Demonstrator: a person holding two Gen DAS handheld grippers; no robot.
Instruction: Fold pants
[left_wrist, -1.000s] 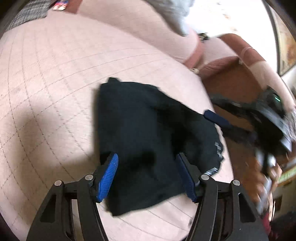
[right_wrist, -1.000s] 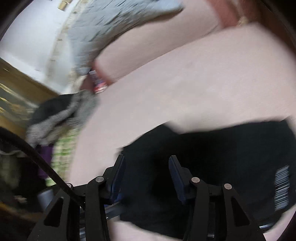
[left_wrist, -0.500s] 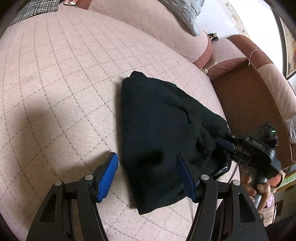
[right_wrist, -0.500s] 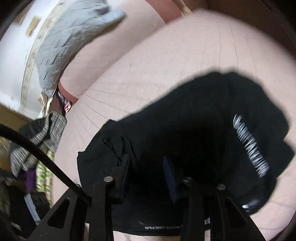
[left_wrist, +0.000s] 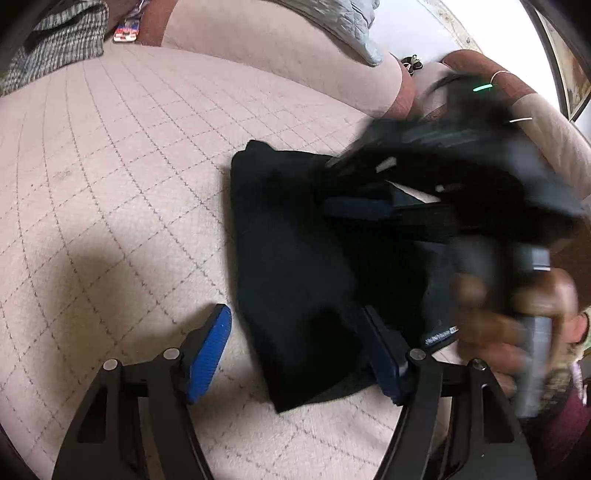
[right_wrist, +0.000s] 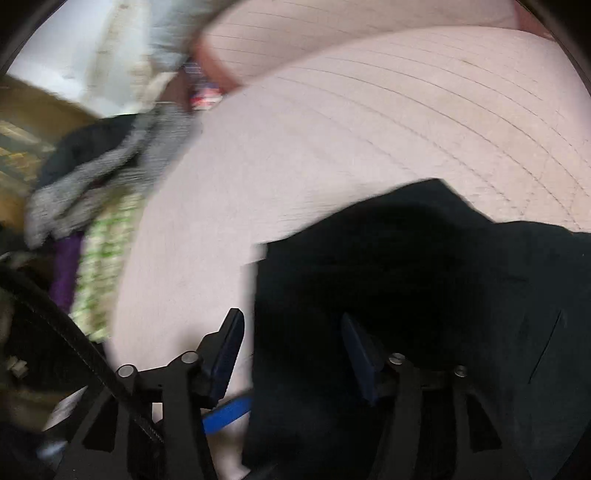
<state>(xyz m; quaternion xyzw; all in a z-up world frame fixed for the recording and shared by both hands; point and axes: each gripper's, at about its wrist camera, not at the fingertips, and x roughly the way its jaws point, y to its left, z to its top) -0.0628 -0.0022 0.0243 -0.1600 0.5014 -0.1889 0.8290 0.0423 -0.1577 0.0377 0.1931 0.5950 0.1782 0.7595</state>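
Black pants (left_wrist: 295, 258) lie folded in a compact bundle on the pink quilted sofa seat (left_wrist: 110, 177). My left gripper (left_wrist: 299, 343) is open, its blue pads straddling the bundle's near edge. My right gripper (left_wrist: 354, 206) shows blurred in the left wrist view, over the bundle's right half. In the right wrist view the right gripper (right_wrist: 291, 347) is open, with the pants (right_wrist: 424, 295) under its right finger and the bare seat (right_wrist: 332, 147) beyond.
A grey quilted pillow (left_wrist: 343, 26) leans on the sofa back. A checked cloth (left_wrist: 55, 44) and a small printed packet (left_wrist: 125, 31) lie at the far left. A clothes pile (right_wrist: 92, 173) sits off the sofa's end. A brown armrest (left_wrist: 554, 122) stands at right.
My right gripper has swung up from the bundle's near right edge to above its right half, moving fast and blurred. The left gripper has stayed open at the near edge.
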